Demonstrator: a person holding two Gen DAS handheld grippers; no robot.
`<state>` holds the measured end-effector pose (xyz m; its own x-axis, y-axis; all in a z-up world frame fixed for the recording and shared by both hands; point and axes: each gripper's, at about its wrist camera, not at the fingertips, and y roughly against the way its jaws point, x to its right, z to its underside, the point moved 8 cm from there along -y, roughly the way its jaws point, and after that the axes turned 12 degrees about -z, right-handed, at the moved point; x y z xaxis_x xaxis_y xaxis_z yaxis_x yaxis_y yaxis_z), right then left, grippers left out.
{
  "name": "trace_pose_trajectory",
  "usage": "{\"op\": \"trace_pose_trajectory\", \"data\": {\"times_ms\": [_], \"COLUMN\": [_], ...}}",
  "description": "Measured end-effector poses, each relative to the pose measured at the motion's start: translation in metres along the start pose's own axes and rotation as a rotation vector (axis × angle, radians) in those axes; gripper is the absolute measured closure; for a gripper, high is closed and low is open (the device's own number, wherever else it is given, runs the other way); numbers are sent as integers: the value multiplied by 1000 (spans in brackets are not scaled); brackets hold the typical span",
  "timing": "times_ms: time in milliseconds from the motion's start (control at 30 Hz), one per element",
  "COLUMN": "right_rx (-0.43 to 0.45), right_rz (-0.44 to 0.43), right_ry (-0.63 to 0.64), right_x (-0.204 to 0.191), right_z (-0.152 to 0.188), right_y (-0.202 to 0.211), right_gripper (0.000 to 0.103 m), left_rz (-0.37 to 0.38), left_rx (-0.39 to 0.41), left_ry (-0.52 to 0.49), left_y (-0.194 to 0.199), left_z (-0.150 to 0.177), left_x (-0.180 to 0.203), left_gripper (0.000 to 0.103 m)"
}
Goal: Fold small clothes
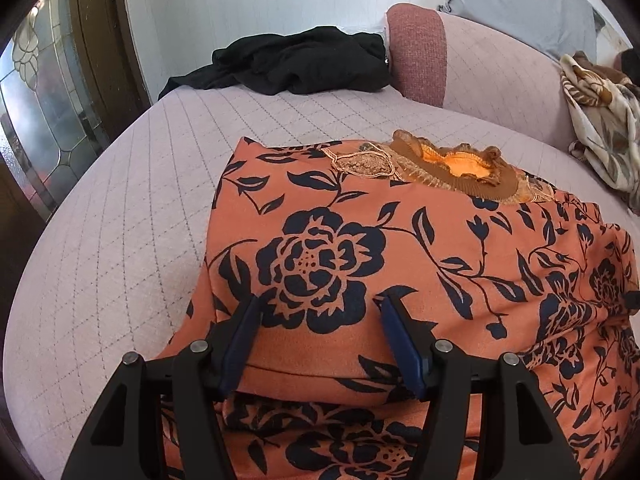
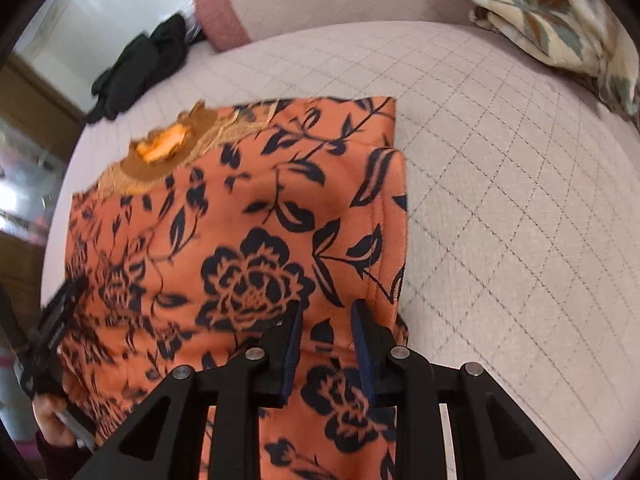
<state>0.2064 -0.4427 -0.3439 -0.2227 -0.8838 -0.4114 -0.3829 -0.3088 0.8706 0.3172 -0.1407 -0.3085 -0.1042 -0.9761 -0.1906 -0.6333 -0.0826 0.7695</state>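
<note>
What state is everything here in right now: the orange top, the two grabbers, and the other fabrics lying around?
Orange top: lying on the bed, sides folded in, collar away from the cameras.
Left gripper: fingers apart above the top's near fold, gripping nothing.
Right gripper: fingers narrowly apart over the top's right edge, not pinching it.
Black garment: crumpled, unfolded, at the bed's far end.
Floral blanket: bunched against the headboard.

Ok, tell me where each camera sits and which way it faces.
Left wrist: on the left hand-held gripper, looking down its fingers over the orange floral garment toward the black clothing; only its own fingers show.
Right wrist: on the right hand-held gripper, aimed steeply down at the garment's right edge; the other gripper and a hand show at left.
Both share the garment, quilted cover and black clothing.
</note>
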Motion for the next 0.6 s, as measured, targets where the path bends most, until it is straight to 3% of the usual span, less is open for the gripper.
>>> {"op": "trace_pose_trajectory", "data": {"times_ms": [167,267,400,500,600], "right_rx": [80,-7,-22,53,168], "right_rz": [-10,82,51,71,3], "right_ry": [-23,-64,-117,-94,-33], "right_x": [2,23,31,24,-5], "right_z": [-7,-1,3,-6,-21], "right_y": [12,-4,1,17,31], "right_gripper": [75,72,68,68,68], "left_rz": [11,9,-16,-19,12], "left_rx": [-7,-6,-3,-1,24], "left_ry": [25,34,73,84,78], "left_y": [0,-1,-2,-1,6], "left_z": [-1,-2,-5,-5,-7], "left_x": [-3,-5,-15,-15,-10], "left_gripper": [39,39,39,39,39]}}
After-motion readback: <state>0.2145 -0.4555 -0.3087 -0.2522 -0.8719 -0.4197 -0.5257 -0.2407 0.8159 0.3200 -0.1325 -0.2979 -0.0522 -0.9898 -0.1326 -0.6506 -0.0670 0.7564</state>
